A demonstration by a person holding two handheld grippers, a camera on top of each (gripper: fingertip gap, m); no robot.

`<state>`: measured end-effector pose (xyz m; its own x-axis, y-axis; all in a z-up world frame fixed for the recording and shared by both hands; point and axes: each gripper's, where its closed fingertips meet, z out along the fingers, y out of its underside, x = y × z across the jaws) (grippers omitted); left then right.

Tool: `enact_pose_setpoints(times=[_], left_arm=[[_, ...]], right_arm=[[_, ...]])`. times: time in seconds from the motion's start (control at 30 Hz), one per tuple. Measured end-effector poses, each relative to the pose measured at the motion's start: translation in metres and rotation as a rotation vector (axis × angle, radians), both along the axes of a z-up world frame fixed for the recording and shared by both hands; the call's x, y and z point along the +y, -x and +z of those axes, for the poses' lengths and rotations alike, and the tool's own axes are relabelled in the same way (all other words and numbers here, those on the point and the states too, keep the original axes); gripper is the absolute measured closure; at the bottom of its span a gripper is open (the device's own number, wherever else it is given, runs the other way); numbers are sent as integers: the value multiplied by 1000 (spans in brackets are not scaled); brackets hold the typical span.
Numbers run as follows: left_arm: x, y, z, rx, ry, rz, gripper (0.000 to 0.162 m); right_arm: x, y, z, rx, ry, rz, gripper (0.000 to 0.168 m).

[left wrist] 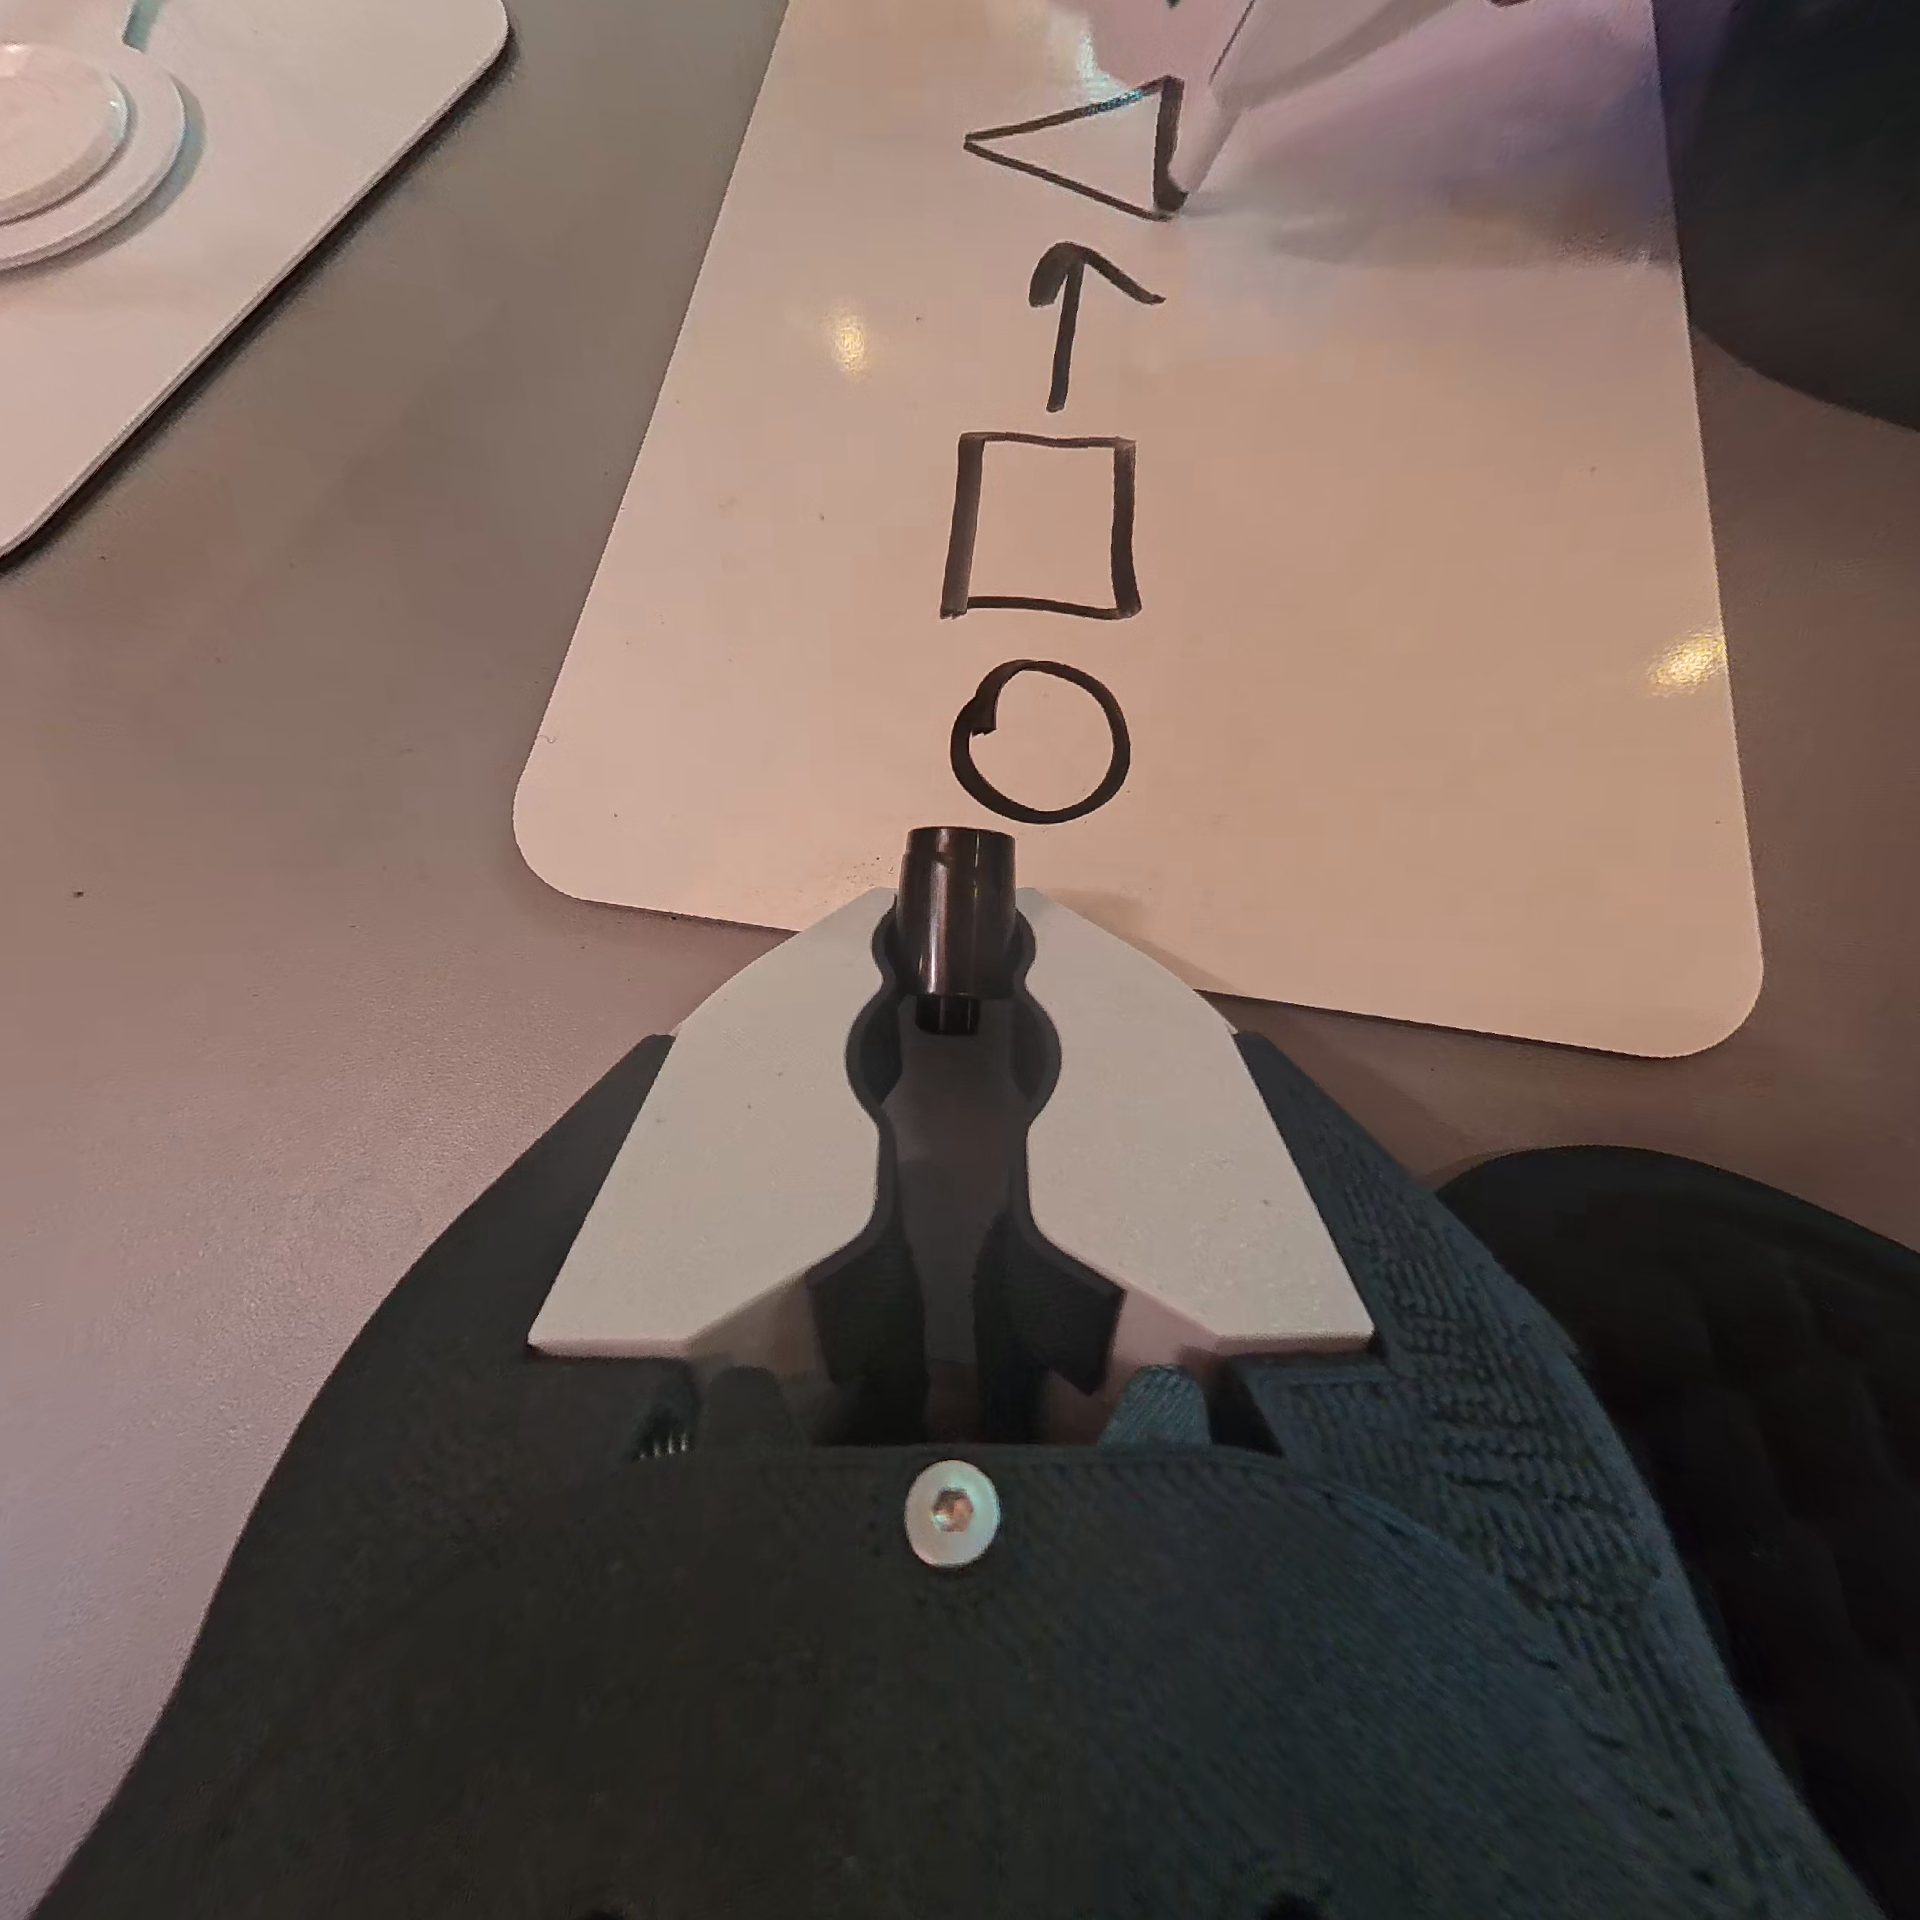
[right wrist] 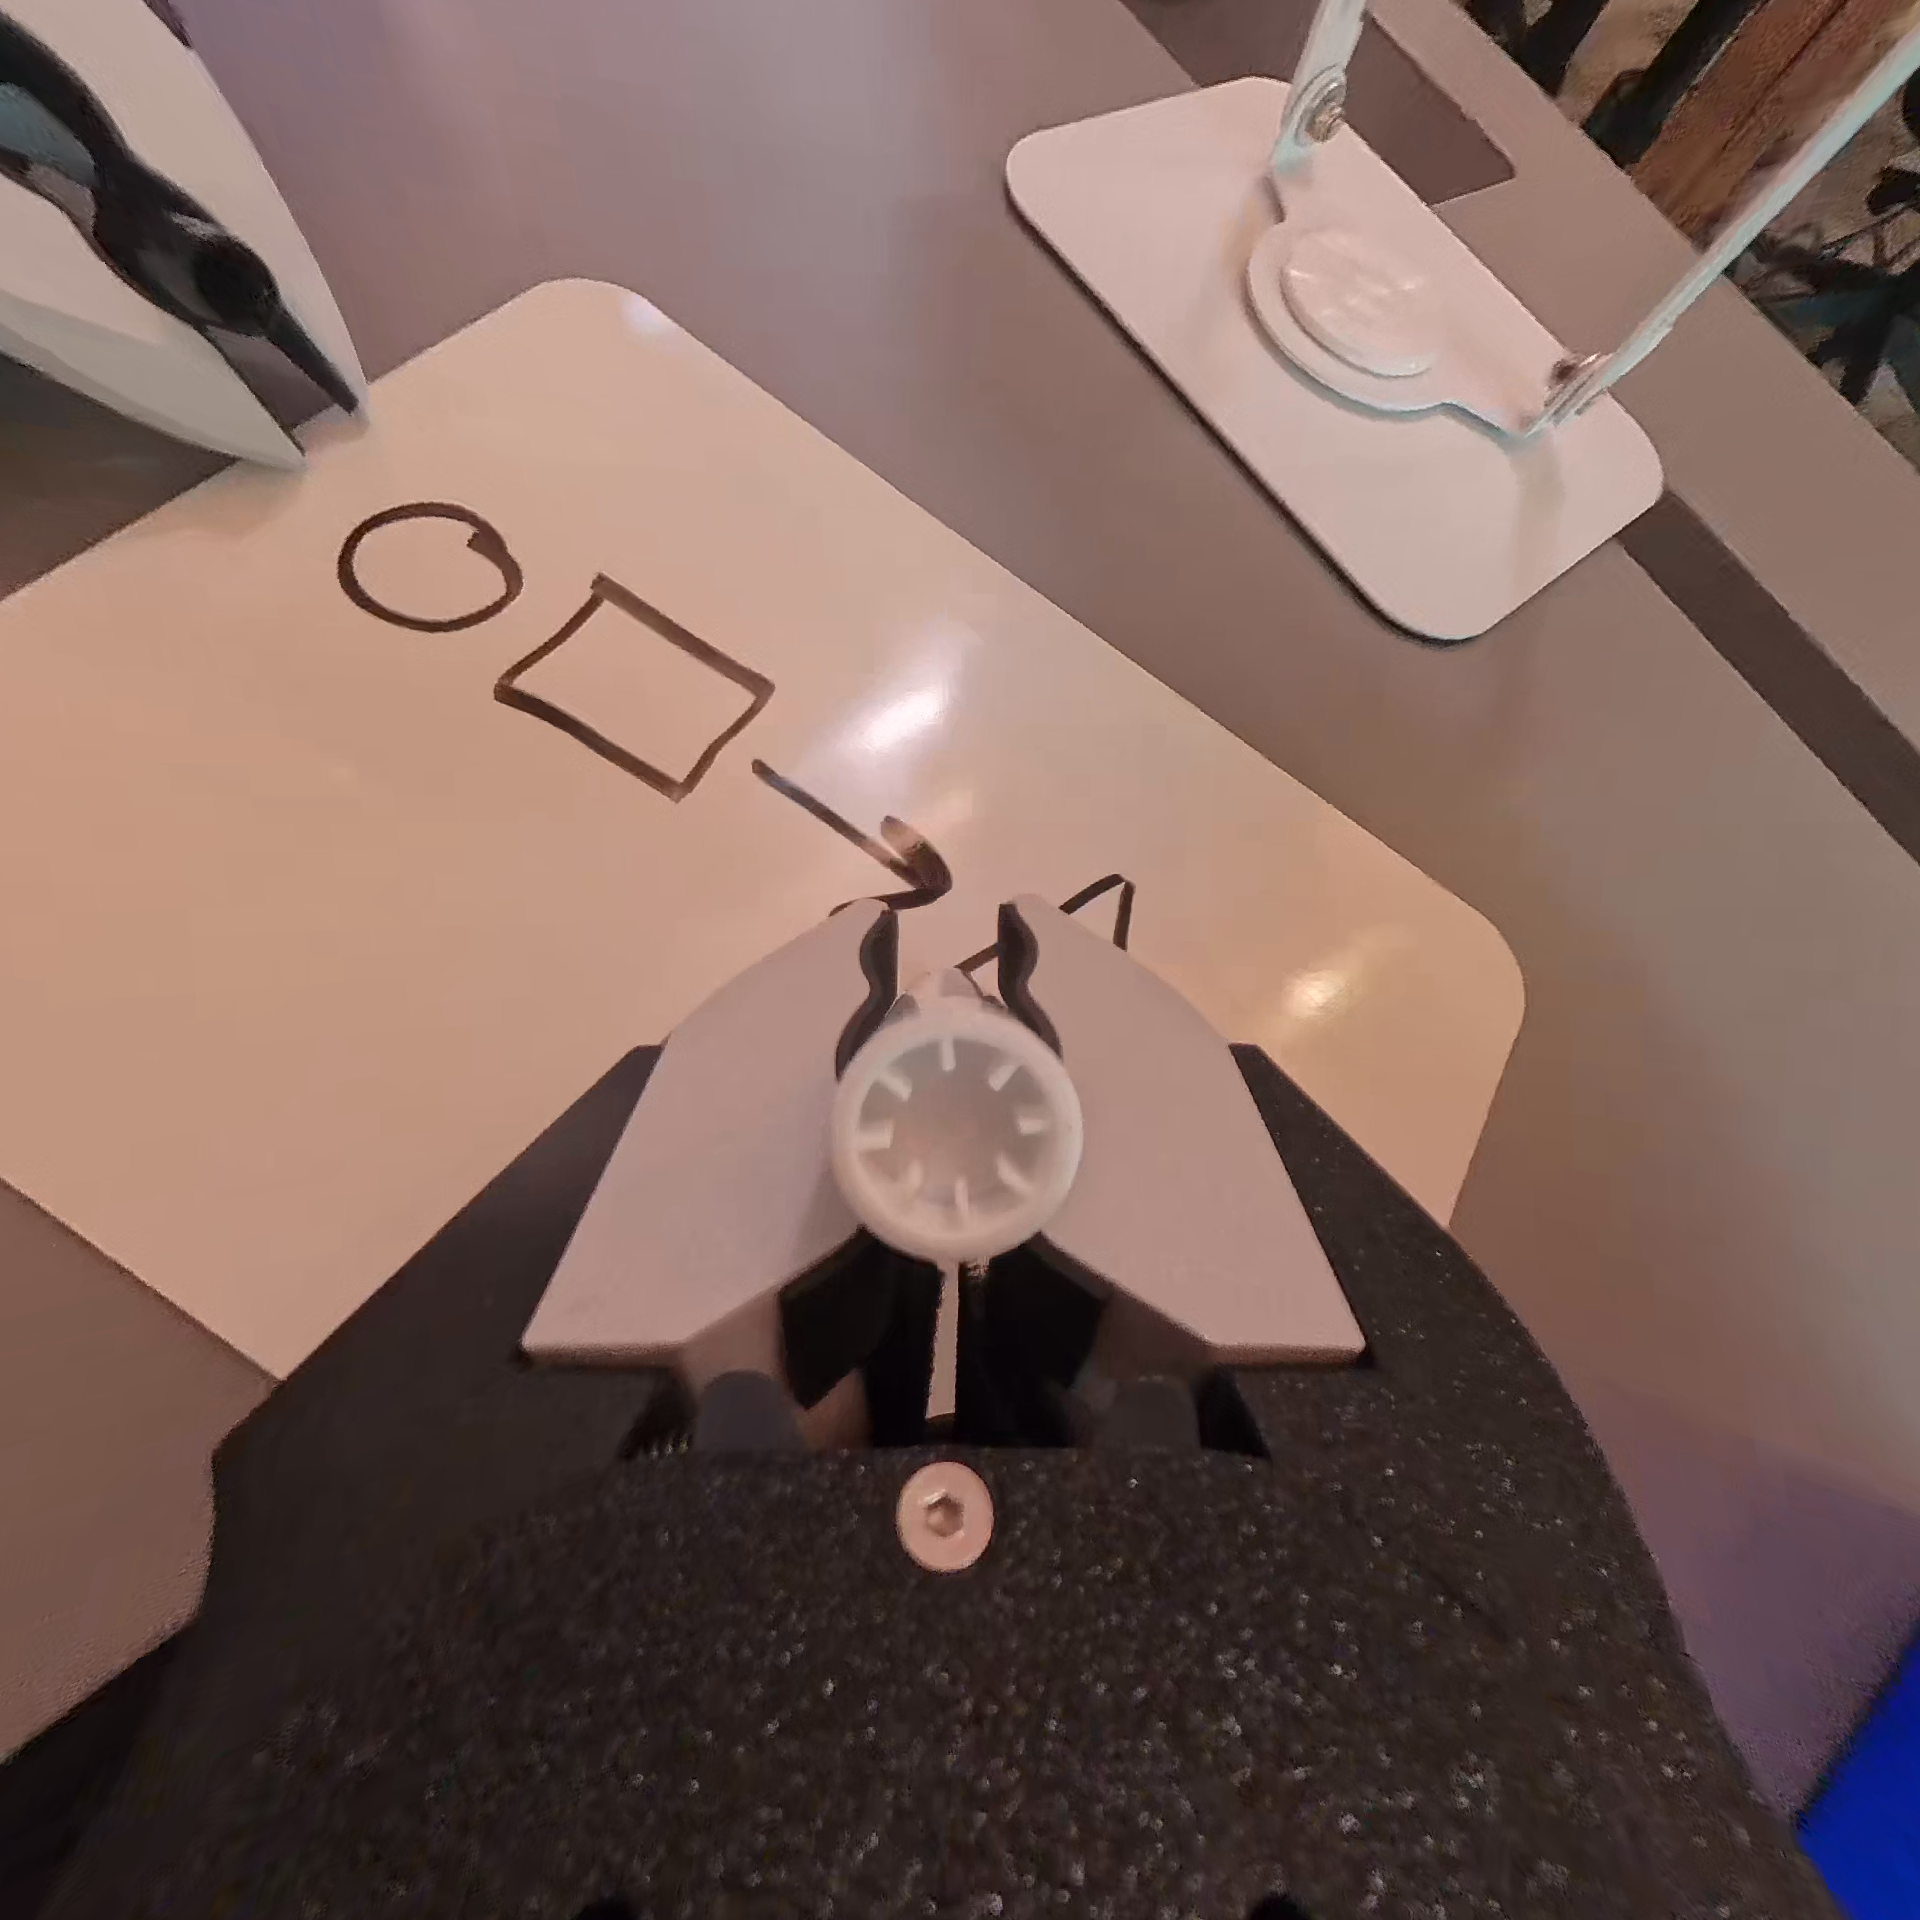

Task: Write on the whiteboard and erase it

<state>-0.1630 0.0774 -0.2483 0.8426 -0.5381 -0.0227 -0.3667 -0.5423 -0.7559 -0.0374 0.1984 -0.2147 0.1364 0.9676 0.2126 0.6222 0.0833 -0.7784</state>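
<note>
Nearest the lens in the right wrist view, the white butt end of a marker [right wrist: 957,1135] fills the centre of the frame, clamped between the jaws of the right gripper [right wrist: 943,928]. Its tip is hidden behind the fingers. The whiteboard [right wrist: 260,935] spreads across the left and middle, flat on a grey table [right wrist: 831,208], bearing a drawn circle [right wrist: 428,567], square [right wrist: 634,702] and arrow [right wrist: 852,836]. A white stand base [right wrist: 1475,540] sits at upper right.

In the left wrist view, the left gripper [left wrist: 958,914] at lower centre is closed on a black cap [left wrist: 956,925], at the board's near edge. A drawn triangle [left wrist: 1081,151] lies at top centre.
</note>
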Motion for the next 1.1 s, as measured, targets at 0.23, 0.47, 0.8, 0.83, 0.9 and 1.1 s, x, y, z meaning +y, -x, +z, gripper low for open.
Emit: enact_pose_setpoints(times=[0.23,0.47,0.8,0.83,0.9,1.1], left_arm=[[-9,-39,54,-207,-283,-205,147],[-29,-74,72,-287,-376,-375,147],[-35,-83,65,-240,-332,-404,147],[-35,-83,60,-196,-328,-408,147],[-33,-79,53,-122,-324,-378,148],[-28,-74,48,-59,-330,-328,149]], right_arm=[[-67,8,107,745,509,179,149],[-134,35,106,835,754,304,149],[-156,62,83,687,673,304,150],[-156,64,79,671,667,299,149],[-157,64,70,619,632,280,149],[-158,65,62,591,602,258,149]])
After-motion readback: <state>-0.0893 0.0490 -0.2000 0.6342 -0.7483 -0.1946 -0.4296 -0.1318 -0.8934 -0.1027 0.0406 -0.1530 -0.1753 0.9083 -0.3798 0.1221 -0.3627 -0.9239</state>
